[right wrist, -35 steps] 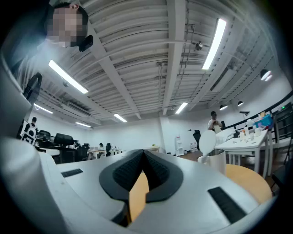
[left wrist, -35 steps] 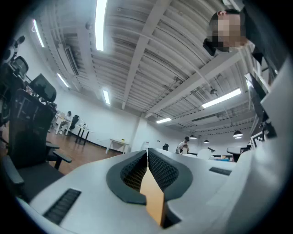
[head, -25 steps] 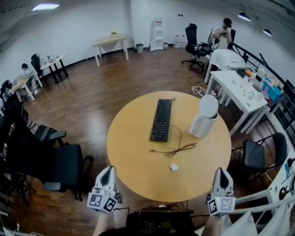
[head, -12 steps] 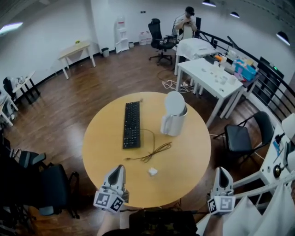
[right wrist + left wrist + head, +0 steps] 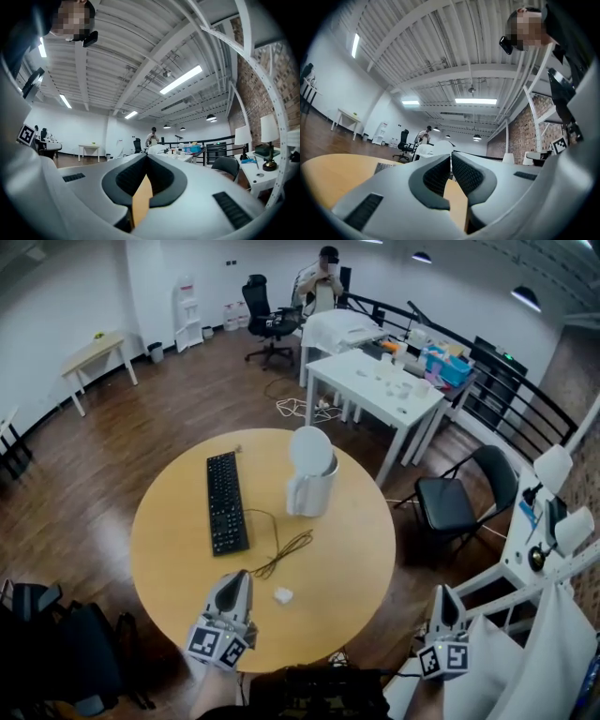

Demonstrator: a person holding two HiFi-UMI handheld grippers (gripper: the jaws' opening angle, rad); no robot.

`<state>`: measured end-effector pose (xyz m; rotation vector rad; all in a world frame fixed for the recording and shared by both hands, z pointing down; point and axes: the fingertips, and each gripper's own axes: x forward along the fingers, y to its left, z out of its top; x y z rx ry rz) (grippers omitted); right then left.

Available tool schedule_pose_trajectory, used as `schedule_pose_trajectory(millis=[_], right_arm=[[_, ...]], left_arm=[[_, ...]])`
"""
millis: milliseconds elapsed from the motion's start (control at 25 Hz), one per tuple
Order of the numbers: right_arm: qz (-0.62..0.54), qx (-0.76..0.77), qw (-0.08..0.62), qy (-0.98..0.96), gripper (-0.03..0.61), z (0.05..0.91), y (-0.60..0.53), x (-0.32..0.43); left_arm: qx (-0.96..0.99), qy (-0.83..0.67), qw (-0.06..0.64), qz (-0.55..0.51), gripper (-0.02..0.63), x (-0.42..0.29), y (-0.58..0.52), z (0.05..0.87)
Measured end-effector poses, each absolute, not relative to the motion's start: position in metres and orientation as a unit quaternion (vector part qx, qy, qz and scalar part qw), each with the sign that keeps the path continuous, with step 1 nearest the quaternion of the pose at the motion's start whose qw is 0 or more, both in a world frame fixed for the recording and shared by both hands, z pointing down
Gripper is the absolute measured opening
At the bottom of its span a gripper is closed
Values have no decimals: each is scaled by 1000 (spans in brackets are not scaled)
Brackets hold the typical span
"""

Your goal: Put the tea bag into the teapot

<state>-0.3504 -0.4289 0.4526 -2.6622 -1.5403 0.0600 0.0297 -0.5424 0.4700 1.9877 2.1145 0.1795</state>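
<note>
Currently left gripper [image 5: 238,577], right gripper [image 5: 442,593] both clenched, empty; tea bag [image 5: 282,595] lies untouched on table [image 5: 173,554].

On the round wooden table [image 5: 169,549] a white teapot [image 5: 311,486] stood upright with its lid raised, to the right of a black keyboard [image 5: 225,502]. A thin cable [image 5: 281,557] lay looped nearer the person. The small white tea bag [image 5: 283,596] lay near the left gripper [image 5: 238,577]. The right gripper [image 5: 442,592] hung beyond the table's edge.

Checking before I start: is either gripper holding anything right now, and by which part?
Nothing held: left gripper and right gripper are shut, empty; the tea bag lies on the table.
</note>
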Motion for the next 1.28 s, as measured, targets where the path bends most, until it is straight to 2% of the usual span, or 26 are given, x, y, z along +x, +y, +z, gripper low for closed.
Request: schedule_pose_trajectory(millis=[280,480,920,1080,1280], right_arm=[[-15,-863,-7,-505,11,454,-400,-371],[18,-873,12,-488,11,466,-336,-393],[16,-912,-3,-409,11,478,-184,-476],[30,-900,16,-435,11,484,-138,-527],[35,-883,39,-466,11,501,-107,-571]], left_arm=[[676,726,109,62,4,7,-505,478],[693,713,97,49,5,-25,-467,479],[722,686,84,33,5,-162,-332,480],[695,711,101,43,4,-212,-270,473],[665,741,81,48,5,-254,-209,478]])
